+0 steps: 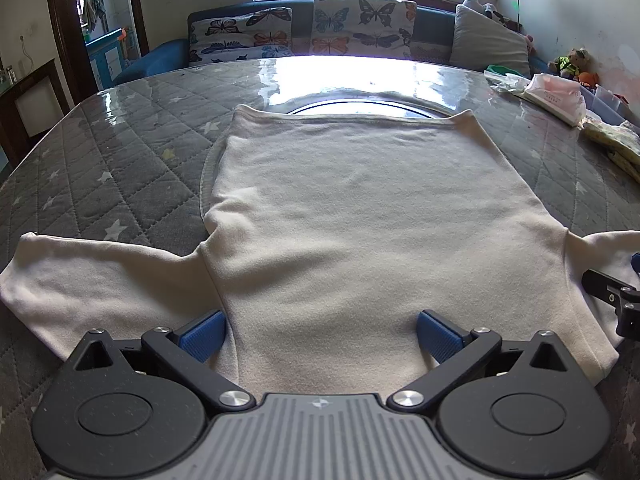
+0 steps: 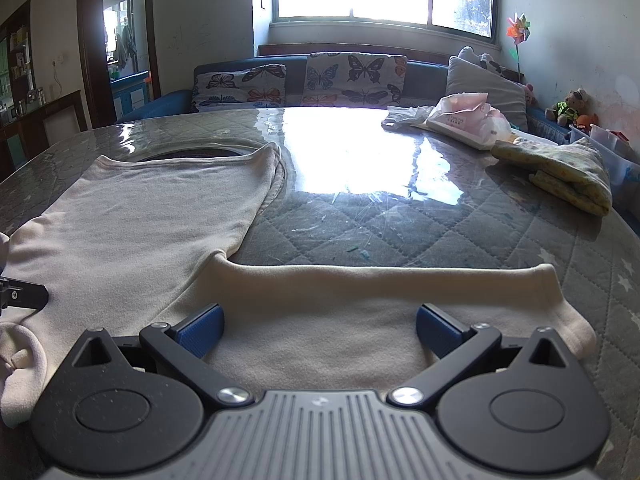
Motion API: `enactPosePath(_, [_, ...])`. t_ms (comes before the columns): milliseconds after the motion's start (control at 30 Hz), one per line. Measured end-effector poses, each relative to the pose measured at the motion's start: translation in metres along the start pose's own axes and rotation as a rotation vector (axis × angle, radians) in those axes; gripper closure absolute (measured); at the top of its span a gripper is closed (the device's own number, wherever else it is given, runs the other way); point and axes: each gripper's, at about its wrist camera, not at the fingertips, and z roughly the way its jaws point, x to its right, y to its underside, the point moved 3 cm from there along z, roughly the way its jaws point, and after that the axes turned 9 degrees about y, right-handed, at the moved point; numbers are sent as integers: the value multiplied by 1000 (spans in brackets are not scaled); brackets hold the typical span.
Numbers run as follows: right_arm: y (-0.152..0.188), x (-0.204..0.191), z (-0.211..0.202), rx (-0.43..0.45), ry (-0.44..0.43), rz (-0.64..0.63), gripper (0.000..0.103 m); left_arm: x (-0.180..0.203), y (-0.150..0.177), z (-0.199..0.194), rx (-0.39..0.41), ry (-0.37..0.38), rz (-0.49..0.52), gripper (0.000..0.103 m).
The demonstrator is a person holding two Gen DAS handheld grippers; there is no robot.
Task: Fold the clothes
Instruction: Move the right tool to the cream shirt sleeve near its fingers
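A cream long-sleeved top [image 1: 340, 216] lies flat on the quilted grey table [image 1: 120, 152], hem at the far side, sleeves spread left and right. My left gripper [image 1: 322, 336] is open, its blue pads [image 1: 202, 336] wide apart over the near part of the body, close to the neck end. My right gripper [image 2: 320, 330] is open over the right sleeve [image 2: 380, 292], which stretches to the right with its cuff [image 2: 576, 332] near the right pad. The top's body [image 2: 140, 216] shows to the left in the right wrist view. Part of the right gripper [image 1: 616, 296] shows at the left wrist view's right edge.
A folded yellow patterned cloth [image 2: 560, 172] and a pink-and-white plastic pack [image 2: 468, 118] lie at the table's far right. A round dark inset [image 1: 360, 106] sits under the hem. A sofa with butterfly cushions [image 1: 332, 28] stands behind the table. Storage bins and toys [image 2: 600, 132] are at the right wall.
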Motion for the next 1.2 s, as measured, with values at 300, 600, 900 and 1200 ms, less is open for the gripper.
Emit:
enactPosePath(300, [2, 0, 0, -1, 3, -15, 0, 0, 0, -2, -1, -3, 5, 0])
enactPosePath(600, [-12, 5, -16, 15, -1, -13, 1, 3, -3, -1, -23, 2, 33, 0])
enactPosePath(900, [-14, 36, -31, 0, 54, -11, 8, 22, -7, -7, -20, 49, 90, 0])
enactPosePath(1200, [-6, 89, -30, -40, 170, 42, 17, 52, -12, -8, -13, 107, 168, 0])
